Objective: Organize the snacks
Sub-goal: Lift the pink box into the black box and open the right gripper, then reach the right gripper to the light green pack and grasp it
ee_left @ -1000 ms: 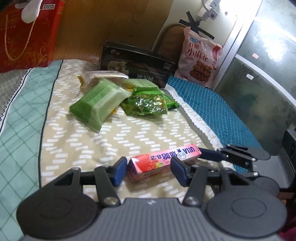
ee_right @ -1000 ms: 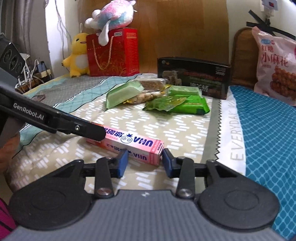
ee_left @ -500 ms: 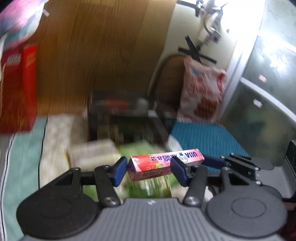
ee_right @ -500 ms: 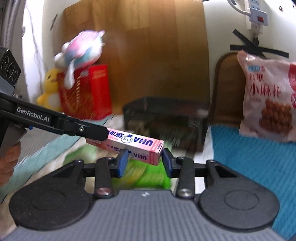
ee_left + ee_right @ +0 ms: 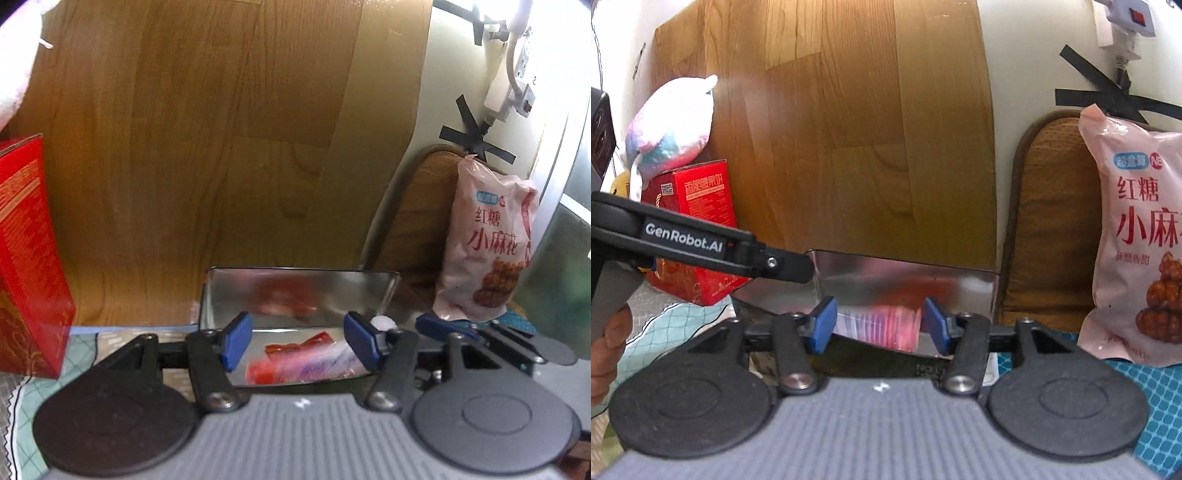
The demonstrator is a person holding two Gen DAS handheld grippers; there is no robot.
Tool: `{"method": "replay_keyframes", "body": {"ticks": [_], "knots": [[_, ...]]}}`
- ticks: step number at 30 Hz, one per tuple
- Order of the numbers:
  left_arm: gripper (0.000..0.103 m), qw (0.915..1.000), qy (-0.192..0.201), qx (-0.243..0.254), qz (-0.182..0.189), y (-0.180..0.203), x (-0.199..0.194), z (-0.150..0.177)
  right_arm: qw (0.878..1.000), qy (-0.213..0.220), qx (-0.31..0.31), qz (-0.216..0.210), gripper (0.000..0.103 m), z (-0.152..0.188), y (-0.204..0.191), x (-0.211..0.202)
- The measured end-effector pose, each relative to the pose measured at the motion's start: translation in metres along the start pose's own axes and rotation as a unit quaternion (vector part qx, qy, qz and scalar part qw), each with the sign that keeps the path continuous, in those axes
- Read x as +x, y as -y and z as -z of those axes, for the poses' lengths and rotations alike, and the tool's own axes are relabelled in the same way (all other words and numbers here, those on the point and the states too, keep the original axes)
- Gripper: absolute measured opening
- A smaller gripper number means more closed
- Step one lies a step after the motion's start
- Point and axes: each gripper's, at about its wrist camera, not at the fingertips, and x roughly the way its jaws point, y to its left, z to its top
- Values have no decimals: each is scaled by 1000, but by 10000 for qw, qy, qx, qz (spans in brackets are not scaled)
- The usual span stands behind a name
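A pink candy box [image 5: 306, 365] lies blurred inside an open metal tin [image 5: 295, 291] with a shiny silver inside wall; it also shows as a pink blur in the right wrist view [image 5: 882, 326]. My left gripper [image 5: 301, 339] is open above the tin, with the box below and between its blue pads. My right gripper [image 5: 879, 325] is open too, its pads either side of the blurred box and apart from it. The left gripper's black arm [image 5: 701, 247] reaches in from the left. The tin's wall [image 5: 905, 284] stands behind.
A red gift box [image 5: 26, 258] stands at the left with a plush toy [image 5: 672, 125] on top. A pink snack bag [image 5: 487, 247] leans against a brown chair back [image 5: 1045, 221] at the right. A wooden board [image 5: 221, 147] stands behind the tin.
Both grippers carried the pink candy box up from the bed and over to the tin, then opened. The box has dropped free into the tin.
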Motion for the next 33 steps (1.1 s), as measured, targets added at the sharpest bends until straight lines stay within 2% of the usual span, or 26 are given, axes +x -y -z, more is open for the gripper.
{"method": "replay_keyframes", "body": {"ticks": [4,9,11,14,17,19,21,25,30,33], "knots": [[63,9994,172,-291,55,-17,-29,12,9988,51,418,-251,55,8,6,-24],[64,9974,-57,-687,-193,-46,-54,39,9937,-452,578,-846,55,23,-15,-26],[64,9942,-301,-979,-325,-61,-55,55,9902,-694,557,-1076,55,28,-30,-22],[64,9861,-592,-1527,-279,-83,-58,76,9877,-916,384,-1205,55,34,-56,-22],[64,9809,-582,-1849,-186,-95,-73,97,9825,-947,510,-1523,55,40,-69,-33],[64,9797,-590,-1910,-120,-95,-85,110,9786,-1097,482,-1674,54,47,-79,-37],[60,9785,-673,-1947,1,-91,-92,124,9745,-1308,434,-1770,47,56,-90,-41],[55,9810,-583,-1848,44,-81,-119,149,9738,-1316,307,-1832,38,70,-104,-64],[52,9820,-632,-1772,186,-65,-138,167,9732,-1408,356,-1785,37,88,-110,-95],[52,9855,-703,-1512,321,-46,-146,178,9738,-1417,470,-1716,38,97,-105,-113]]}}
